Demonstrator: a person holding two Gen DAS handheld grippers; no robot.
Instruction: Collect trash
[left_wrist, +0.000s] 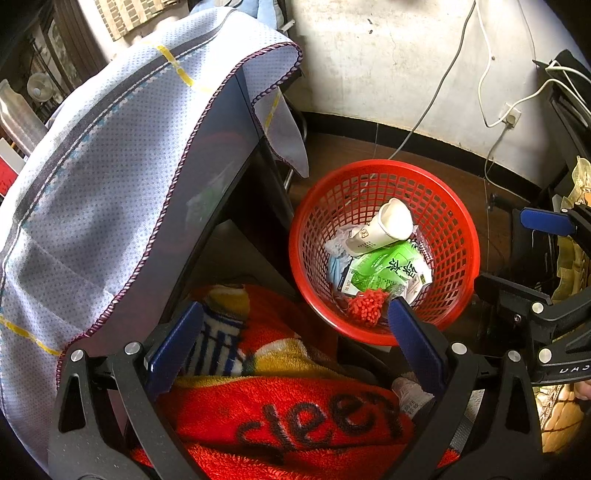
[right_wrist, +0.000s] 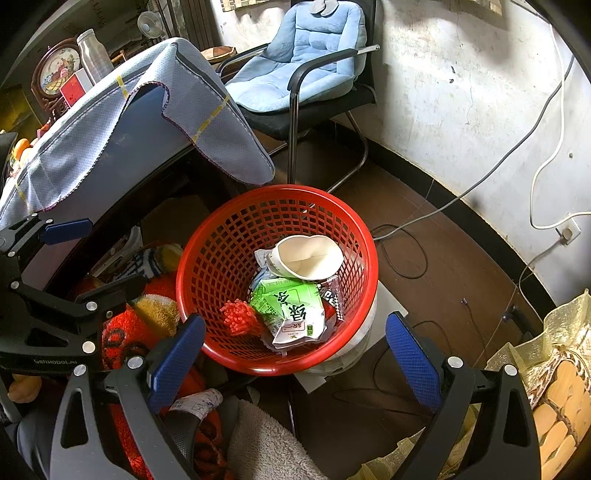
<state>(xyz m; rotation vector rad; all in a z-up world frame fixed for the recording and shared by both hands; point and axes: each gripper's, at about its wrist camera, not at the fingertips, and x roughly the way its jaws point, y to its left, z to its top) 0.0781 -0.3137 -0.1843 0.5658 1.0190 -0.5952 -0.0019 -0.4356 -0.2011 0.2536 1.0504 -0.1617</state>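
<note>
Your left tool (left_wrist: 295, 325) is spread wide with nothing between its blue pads. It hangs over a red fleece blanket (left_wrist: 295, 421) printed with dark letters, and its right pad overlaps the near rim of a red mesh basket (left_wrist: 384, 334) standing on the brown floor (left_wrist: 436, 155).

Your right tool (right_wrist: 295, 339) is also spread wide and holds nothing. It hovers just above the same basket (right_wrist: 221, 236), with the left pad at the near left rim and the right pad off to the basket's right.

The trash lies inside the basket. A crushed white paper cup (left_wrist: 388, 229) rests on top, toward the far side. Below it sits a green and white snack wrapper (left_wrist: 391, 273) with printed characters. Beside the wrapper, at the near side, is a small red bristly clump (left_wrist: 365, 306). Crumpled pale paper and plastic lie underneath, too tangled to name.

To the left of the basket stands a dark surface (left_wrist: 221, 140) draped with a pale blue dotted cloth (left_wrist: 110, 155). Behind the basket in the right wrist view is a chair with a light blue cushion (right_wrist: 306, 59). White cables (right_wrist: 546, 155) hang down the scuffed wall (right_wrist: 461, 92).
</note>
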